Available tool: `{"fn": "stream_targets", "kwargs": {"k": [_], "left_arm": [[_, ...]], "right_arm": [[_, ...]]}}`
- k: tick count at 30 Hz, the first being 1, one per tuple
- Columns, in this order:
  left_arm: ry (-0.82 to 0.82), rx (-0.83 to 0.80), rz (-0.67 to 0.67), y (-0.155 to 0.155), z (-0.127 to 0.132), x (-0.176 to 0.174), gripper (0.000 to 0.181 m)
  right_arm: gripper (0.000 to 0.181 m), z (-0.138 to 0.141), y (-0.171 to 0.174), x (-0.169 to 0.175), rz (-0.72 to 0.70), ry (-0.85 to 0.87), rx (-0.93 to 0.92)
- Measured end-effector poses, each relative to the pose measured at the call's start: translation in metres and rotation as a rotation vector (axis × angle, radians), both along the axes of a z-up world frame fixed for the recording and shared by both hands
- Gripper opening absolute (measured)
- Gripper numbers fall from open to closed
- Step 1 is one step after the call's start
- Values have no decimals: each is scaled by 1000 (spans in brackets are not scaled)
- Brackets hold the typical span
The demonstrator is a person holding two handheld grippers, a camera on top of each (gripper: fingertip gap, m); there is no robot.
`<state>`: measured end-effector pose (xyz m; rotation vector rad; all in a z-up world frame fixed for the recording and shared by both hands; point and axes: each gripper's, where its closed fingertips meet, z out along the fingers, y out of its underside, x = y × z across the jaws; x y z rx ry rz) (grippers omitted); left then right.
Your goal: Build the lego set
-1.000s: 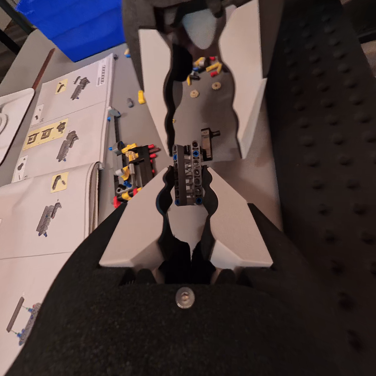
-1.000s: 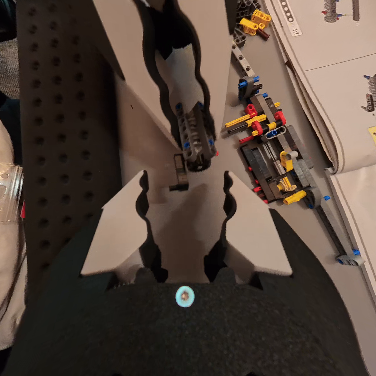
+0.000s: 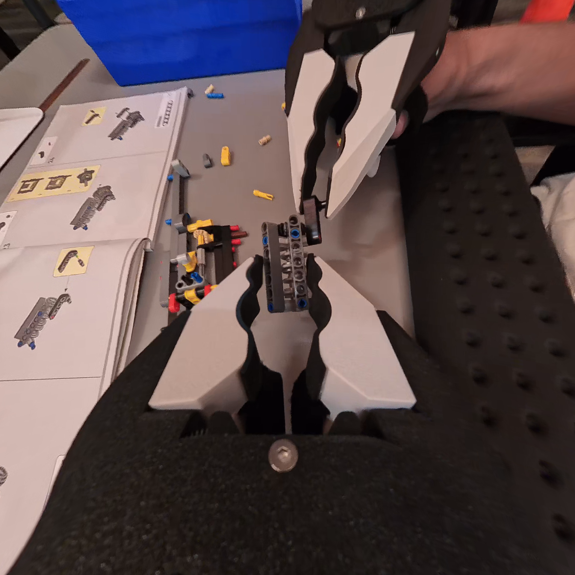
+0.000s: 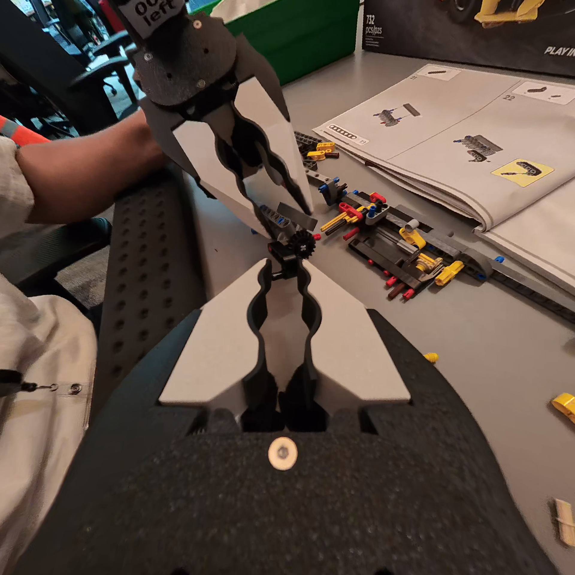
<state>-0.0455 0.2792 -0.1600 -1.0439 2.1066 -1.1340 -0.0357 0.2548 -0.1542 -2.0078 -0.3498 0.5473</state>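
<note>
My left gripper (image 3: pixel 284 259) is shut on a grey beam assembly (image 3: pixel 286 270) with blue pins and holds it above the grey table. In the right wrist view the left gripper (image 4: pixel 286 222) comes in from the top, and a black gear (image 4: pixel 300 245) shows on the assembly's end. My right gripper (image 4: pixel 284 263) is shut on a small black connector with a pin (image 4: pixel 280 250). In the left wrist view the right gripper (image 3: pixel 315 208) holds this black connector (image 3: pixel 312 219) against the far right end of the assembly.
A partly built black, grey and yellow chassis (image 3: pixel 202 249) (image 4: pixel 401 245) lies beside the open instruction booklet (image 3: pixel 77 202) (image 4: pixel 466 140). Loose yellow pieces (image 3: pixel 225 155) lie behind. A blue bin (image 3: pixel 186 37), a green bin (image 4: pixel 295 34) and a black perforated panel (image 3: pixel 482 280) border the table. Both grippers' tips are close together, under 4 cm apart.
My right gripper was open with the black connector lying on the table; now it is shut on it and has lifted it to the assembly's end. Both grippers have tilted up.
</note>
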Motion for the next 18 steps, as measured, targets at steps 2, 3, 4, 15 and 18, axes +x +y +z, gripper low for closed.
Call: {"fn": "stream_targets", "kwargs": {"k": [2, 3, 4, 15, 18], "left_arm": [[-20, -42, 19, 4, 8, 1, 36], [-34, -65, 32, 7, 13, 2, 44], [-53, -95, 46, 10, 20, 3, 50], [-75, -329, 160, 40, 43, 9, 44], [-19, -247, 203, 38, 24, 18, 37]], "right_arm": [[15, 3, 0, 3, -1, 34, 3], [15, 5, 1, 4, -4, 48, 6], [15, 7, 1, 7, -11, 68, 10], [14, 31, 32, 66, -194, 129, 58], [14, 35, 45, 70, -185, 142, 52]]}}
